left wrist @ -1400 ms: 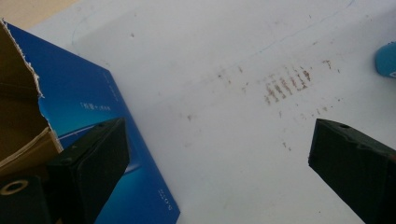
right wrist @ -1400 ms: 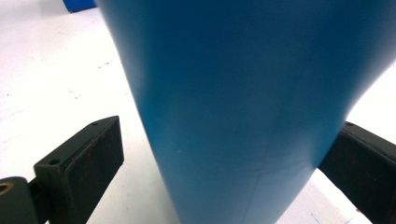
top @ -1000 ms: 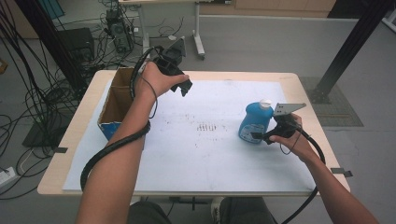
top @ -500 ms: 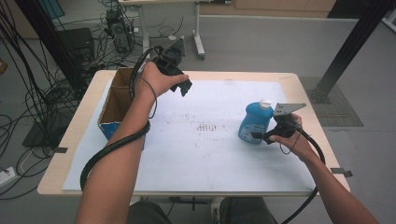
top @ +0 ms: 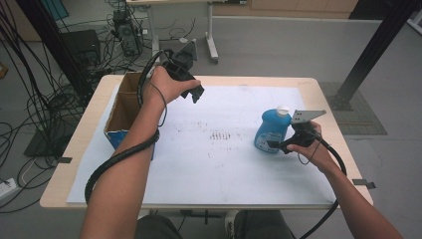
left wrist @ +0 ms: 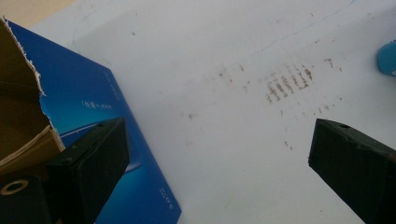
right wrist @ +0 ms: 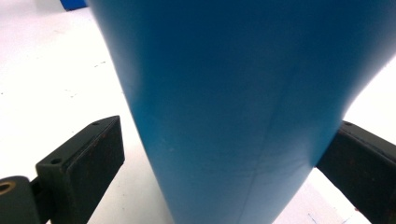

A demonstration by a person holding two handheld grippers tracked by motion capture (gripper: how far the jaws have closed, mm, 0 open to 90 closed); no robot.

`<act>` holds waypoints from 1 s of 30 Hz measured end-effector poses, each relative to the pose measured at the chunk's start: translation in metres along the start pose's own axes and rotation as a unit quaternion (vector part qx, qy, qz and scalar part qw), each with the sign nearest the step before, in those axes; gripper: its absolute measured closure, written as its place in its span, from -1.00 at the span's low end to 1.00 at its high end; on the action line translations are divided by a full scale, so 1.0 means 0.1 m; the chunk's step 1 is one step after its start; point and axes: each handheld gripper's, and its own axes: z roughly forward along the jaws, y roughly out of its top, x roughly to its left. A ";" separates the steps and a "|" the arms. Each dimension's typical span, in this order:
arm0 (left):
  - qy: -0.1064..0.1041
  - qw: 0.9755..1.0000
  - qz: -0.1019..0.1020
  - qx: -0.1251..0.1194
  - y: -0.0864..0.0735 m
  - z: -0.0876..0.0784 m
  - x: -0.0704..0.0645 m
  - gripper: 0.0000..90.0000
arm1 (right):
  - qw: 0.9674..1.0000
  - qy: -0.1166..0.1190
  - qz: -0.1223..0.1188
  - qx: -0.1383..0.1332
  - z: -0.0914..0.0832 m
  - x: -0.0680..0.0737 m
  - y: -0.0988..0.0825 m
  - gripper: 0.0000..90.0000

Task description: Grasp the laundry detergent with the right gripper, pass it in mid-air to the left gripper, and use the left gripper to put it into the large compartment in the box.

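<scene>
The blue bottle [top: 271,131] with its white cap stands upright on the white sheet [top: 214,169] at about 3 o'clock of the table, in the same spot as a second ago and half a second ago; nothing about it has shifted. The right gripper [top: 276,146] sits at its base from the 4 o'clock side, also unmoved, and the right gripper view shows the bottle's blue wall [right wrist: 233,107] between the two jaws: the right jaw seems to touch it, while a strip of white sheet shows between the left jaw and the bottle, so the gripper is spread around the bottle and not yet clamped. That stillness suggests the grasp is being lined up, and closing is the step that remains. The left gripper [top: 195,94] hangs above the table at about 11 o'clock, jaws wide apart and holding nothing, just as before. Below it stands the open cardboard box [top: 125,108] with blue sides, at 9 o'clock, well apart from the bottle. Faint brown marks [top: 223,135] lie on the sheet between them.
</scene>
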 end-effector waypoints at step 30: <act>0.004 1.000 0.004 0.001 0.01 -0.02 -0.01 -0.87 | 1.000 -0.001 -0.006 -0.003 0.01 0.02 0.01 -0.92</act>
